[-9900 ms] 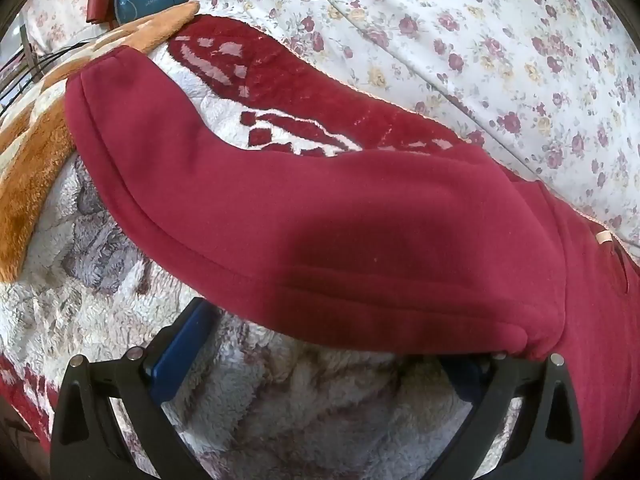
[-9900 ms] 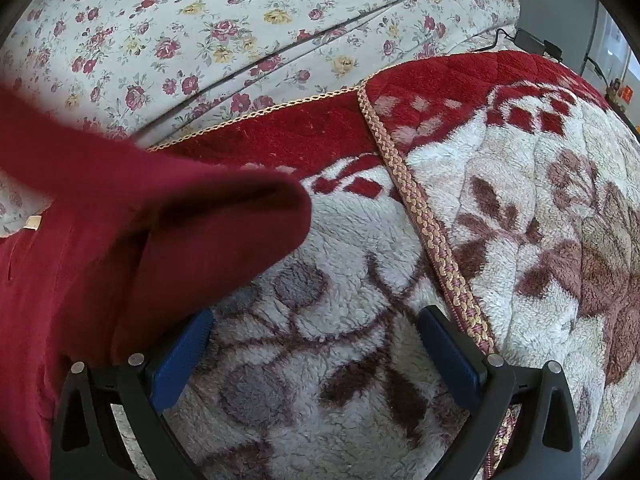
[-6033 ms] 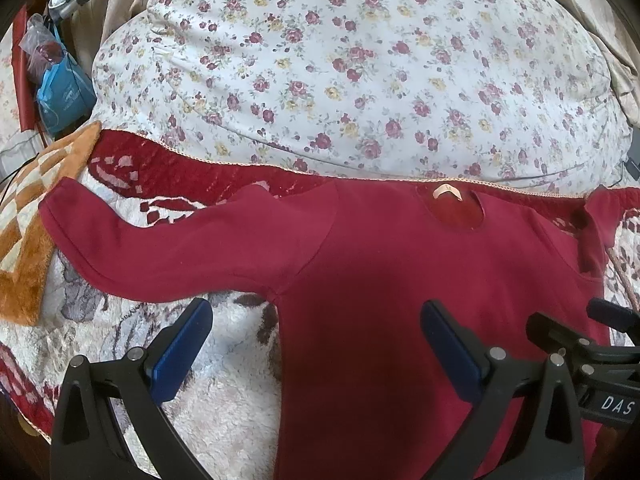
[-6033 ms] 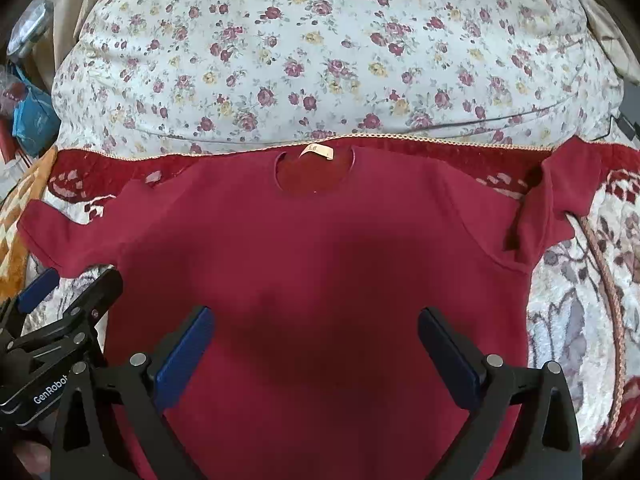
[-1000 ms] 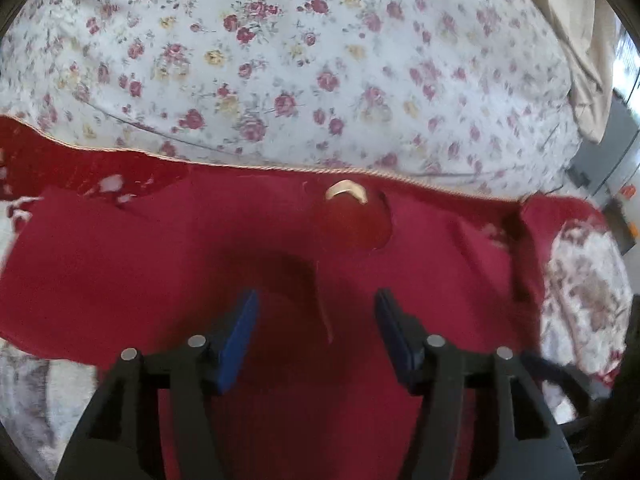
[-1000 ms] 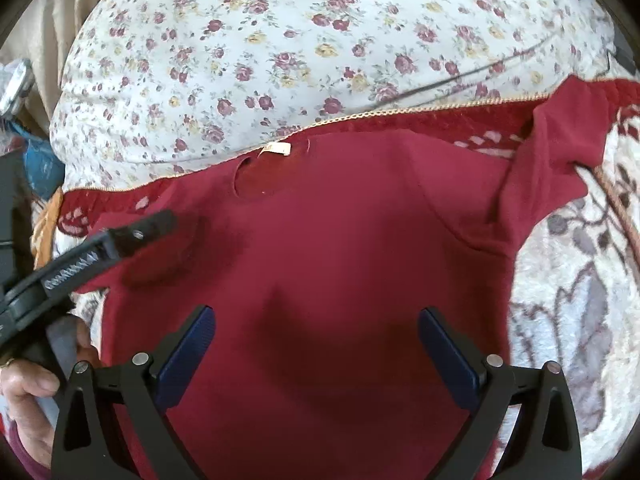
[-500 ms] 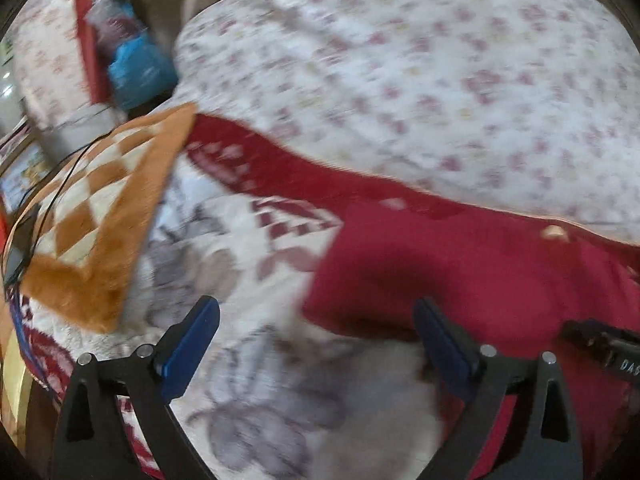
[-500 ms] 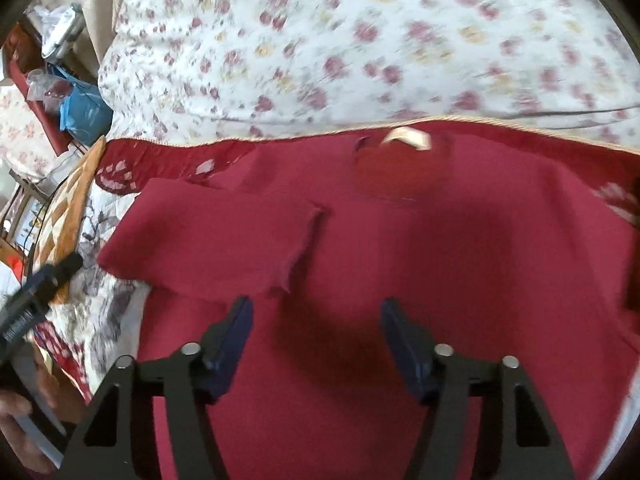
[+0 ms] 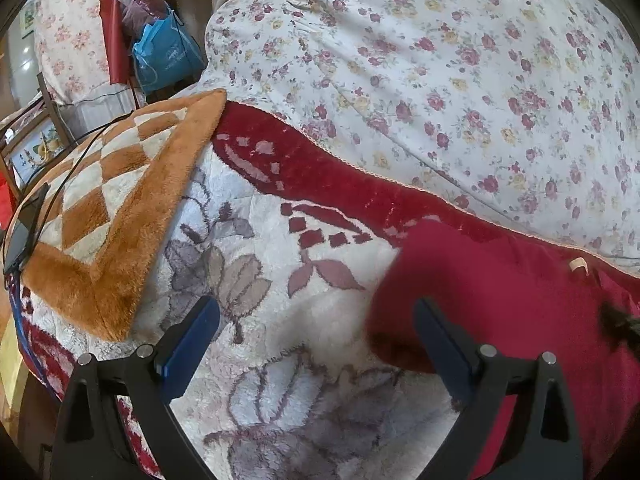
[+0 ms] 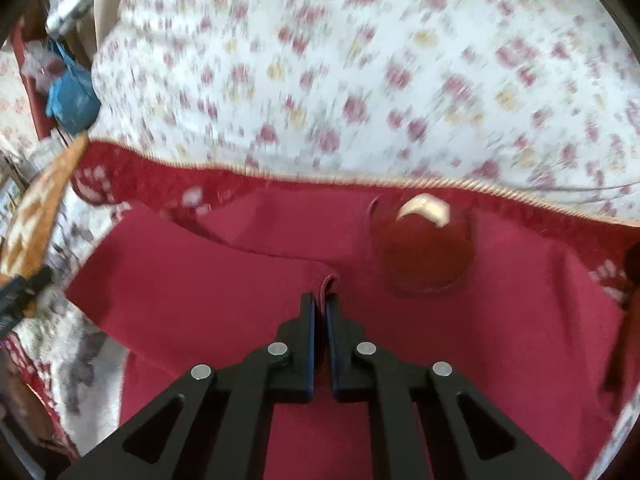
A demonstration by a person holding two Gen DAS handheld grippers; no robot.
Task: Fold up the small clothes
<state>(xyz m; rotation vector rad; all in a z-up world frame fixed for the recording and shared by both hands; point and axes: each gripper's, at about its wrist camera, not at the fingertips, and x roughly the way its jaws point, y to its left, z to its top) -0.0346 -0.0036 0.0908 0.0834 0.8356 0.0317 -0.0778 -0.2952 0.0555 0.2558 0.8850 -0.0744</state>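
A dark red long-sleeved top point(image 10: 500, 320) lies flat on a fleecy blanket, its neck label point(image 10: 424, 208) toward the floral duvet. Its left sleeve point(image 10: 192, 292) is folded in across the body. My right gripper point(image 10: 321, 304) is shut on the cuff end of that sleeve point(image 10: 326, 282), just left of the neckline. My left gripper point(image 9: 316, 336) is open and empty above the blanket, left of the top's folded edge point(image 9: 460, 292); the right-hand finger overlaps that edge.
A white floral duvet point(image 9: 460, 80) rises behind the top. An orange and white checked blanket point(image 9: 108, 200) with a black cable and a phone lies at the left. A blue bag point(image 9: 164, 56) hangs at the far left. The flowered fleece blanket point(image 9: 280, 280) lies under everything.
My right gripper has closed on the sleeve cuff; half a second ago its jaws stood apart. My left gripper has swung left off the top and stays open.
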